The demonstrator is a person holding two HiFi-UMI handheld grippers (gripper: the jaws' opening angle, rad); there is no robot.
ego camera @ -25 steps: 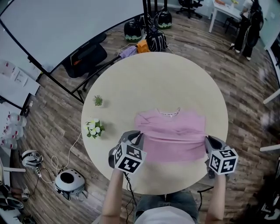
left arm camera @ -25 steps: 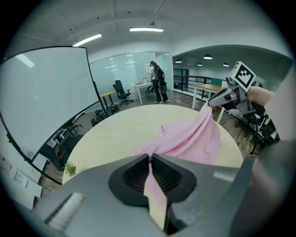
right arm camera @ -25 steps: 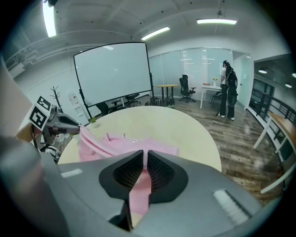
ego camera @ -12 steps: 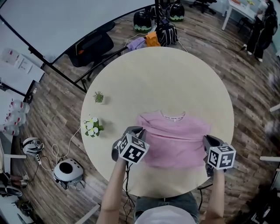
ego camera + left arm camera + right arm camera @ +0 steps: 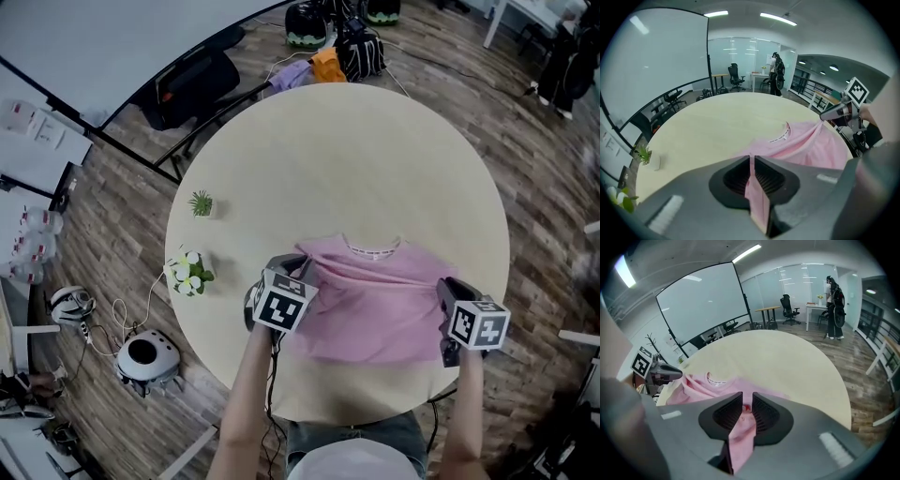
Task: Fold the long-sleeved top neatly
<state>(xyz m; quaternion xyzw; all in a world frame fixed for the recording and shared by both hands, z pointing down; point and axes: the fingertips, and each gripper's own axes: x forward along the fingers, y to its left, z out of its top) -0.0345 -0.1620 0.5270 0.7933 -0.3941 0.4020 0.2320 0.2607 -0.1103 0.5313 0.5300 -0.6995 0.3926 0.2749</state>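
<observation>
A pink long-sleeved top (image 5: 375, 295) lies partly folded on the near half of the round table (image 5: 356, 150), its white collar (image 5: 372, 249) towards the far side. My left gripper (image 5: 292, 267) is shut on the top's left edge, and pink cloth (image 5: 757, 197) runs between its jaws. At the top's right edge my right gripper (image 5: 446, 286) is shut too, with a fold of pink fabric (image 5: 740, 439) pinched in it. Both held edges are lifted a little off the table. The rest of the top (image 5: 811, 143) (image 5: 701, 385) spreads out beyond each gripper.
A small green plant (image 5: 201, 202) and a white flower bunch (image 5: 187, 272) stand at the table's left rim. Bags (image 5: 361, 52) and an orange item (image 5: 327, 64) lie on the wooden floor beyond the far edge. A round white device (image 5: 147, 356) sits on the floor at left.
Both grippers have moved slightly away from me with the top's side edges in them, and the cloth near the collar has bunched. The head view has shifted.
</observation>
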